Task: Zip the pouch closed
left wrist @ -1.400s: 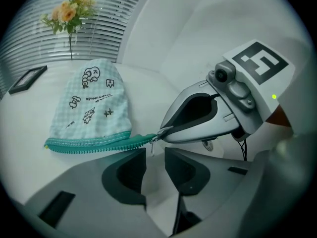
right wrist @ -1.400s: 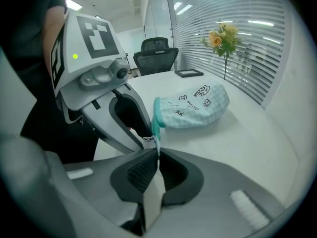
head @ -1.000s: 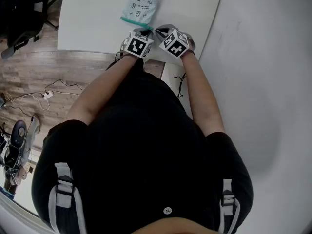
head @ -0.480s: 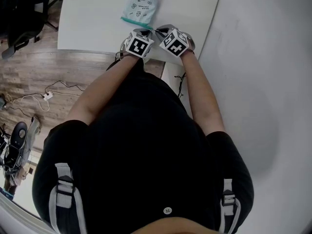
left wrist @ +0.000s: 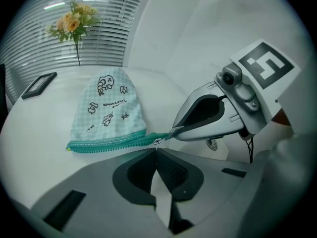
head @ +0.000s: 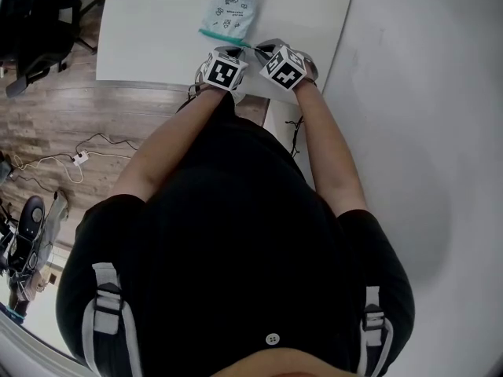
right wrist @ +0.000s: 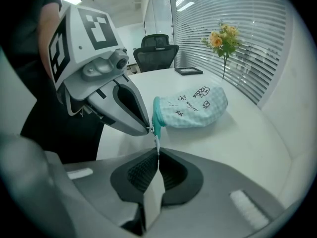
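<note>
A pale blue-green checked pouch (head: 230, 10) (left wrist: 106, 108) (right wrist: 195, 110) with small drawings lies on the white table (head: 157, 38). Its teal zipper (left wrist: 111, 142) runs along the near edge and looks closed over the length I see. Both grippers meet at the zipper's right end. My left gripper (head: 238, 49) (left wrist: 156, 151) (right wrist: 148, 129) is shut, its tips pinching the zipper's end. My right gripper (head: 255, 49) (right wrist: 158, 153) (left wrist: 173, 132) is shut on the small silver zipper pull (right wrist: 157, 142). The marker cubes hide the jaws in the head view.
A dark picture frame (left wrist: 38, 85) and a vase of flowers (left wrist: 74, 24) stand farther back on the table by the window blinds. A black office chair (right wrist: 156, 48) stands past the table. The table's front edge (head: 157, 81) is just behind the grippers; cables lie on the wooden floor (head: 47, 159).
</note>
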Demonstrator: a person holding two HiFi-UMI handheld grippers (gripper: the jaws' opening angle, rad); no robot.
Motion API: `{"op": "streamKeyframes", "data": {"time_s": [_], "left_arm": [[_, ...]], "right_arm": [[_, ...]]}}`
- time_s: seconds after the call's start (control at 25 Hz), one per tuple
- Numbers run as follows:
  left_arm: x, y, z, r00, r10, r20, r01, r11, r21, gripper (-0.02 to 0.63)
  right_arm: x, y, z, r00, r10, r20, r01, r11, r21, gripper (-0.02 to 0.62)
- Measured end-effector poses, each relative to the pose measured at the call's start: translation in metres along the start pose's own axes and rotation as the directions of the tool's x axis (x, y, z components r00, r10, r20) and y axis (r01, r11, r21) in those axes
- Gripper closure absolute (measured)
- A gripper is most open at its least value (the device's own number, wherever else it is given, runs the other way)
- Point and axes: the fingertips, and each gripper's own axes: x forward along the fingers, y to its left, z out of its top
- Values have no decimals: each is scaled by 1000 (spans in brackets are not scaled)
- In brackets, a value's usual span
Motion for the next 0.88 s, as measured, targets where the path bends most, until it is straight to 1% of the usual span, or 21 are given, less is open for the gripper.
{"op": "streamKeyframes", "data": {"time_s": [0.44, 0.64, 0.88], "left_arm": [[-6, 15, -3, 1000, 11, 22, -10, 1000, -23, 597], [-14, 19, -1, 999, 20, 32, -19, 999, -27, 597], [-9, 21, -1, 999, 16, 39, -15, 1000, -22, 597]], "right_arm": [[-4, -2, 1, 1000, -19, -18, 19, 1000, -1, 580], [-9, -1, 5, 999, -31, -18, 31, 1000, -3, 580], [-9, -3, 3, 999, -39, -17, 39, 999, -3, 580]]}}
